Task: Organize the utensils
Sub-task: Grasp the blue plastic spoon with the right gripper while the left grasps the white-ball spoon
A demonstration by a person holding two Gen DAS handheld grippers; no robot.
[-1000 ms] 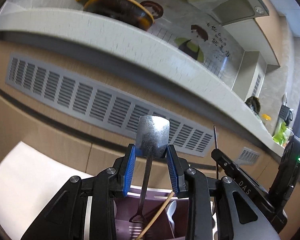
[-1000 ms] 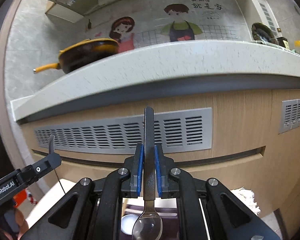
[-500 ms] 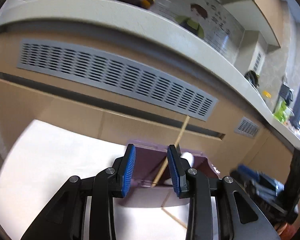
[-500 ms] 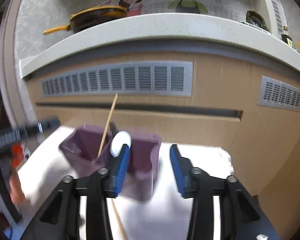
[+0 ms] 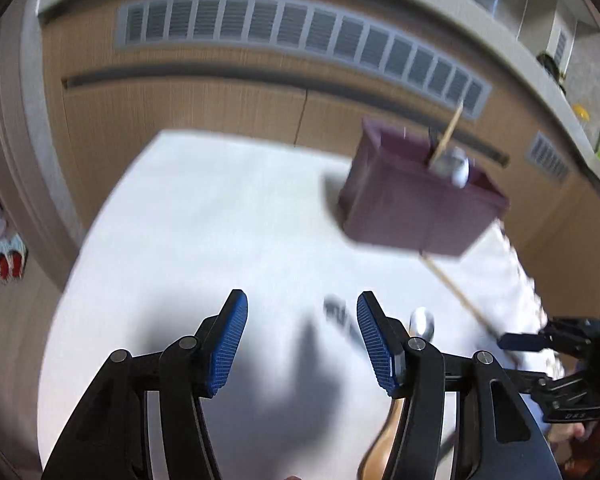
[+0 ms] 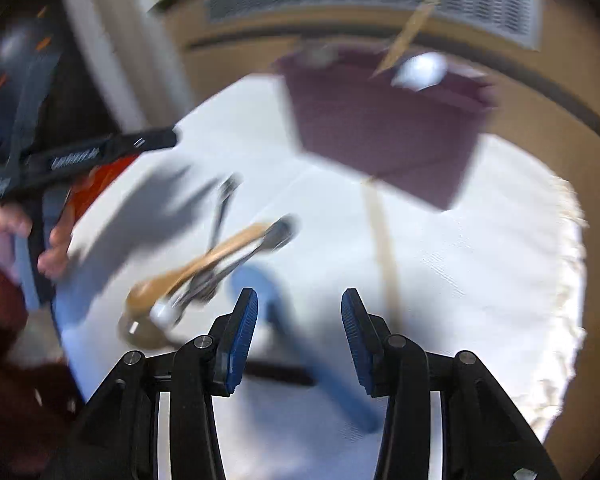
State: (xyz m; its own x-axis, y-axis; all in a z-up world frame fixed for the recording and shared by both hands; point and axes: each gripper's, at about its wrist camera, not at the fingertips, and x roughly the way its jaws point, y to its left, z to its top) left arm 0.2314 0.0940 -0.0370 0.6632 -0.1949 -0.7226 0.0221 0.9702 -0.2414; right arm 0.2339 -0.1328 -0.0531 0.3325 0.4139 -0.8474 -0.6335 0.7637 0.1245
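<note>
A purple utensil holder stands at the far side of the white cloth, with a chopstick and a white spoon standing in it; it also shows in the right wrist view. My left gripper is open and empty above the cloth. My right gripper is open and empty above a blue utensil. Loose utensils lie near it: a wooden spoon, metal cutlery and a chopstick. Both views are blurred.
Wooden cabinet fronts with a grey vent grille rise behind the table under a pale counter edge. The cloth's frayed edge marks the table's right side. The other gripper shows at the left of the right wrist view.
Both grippers let go of their utensils into the purple holder, opened, and pulled back and down toward the near side of the table. Loose utensils on the cloth have come into view.
</note>
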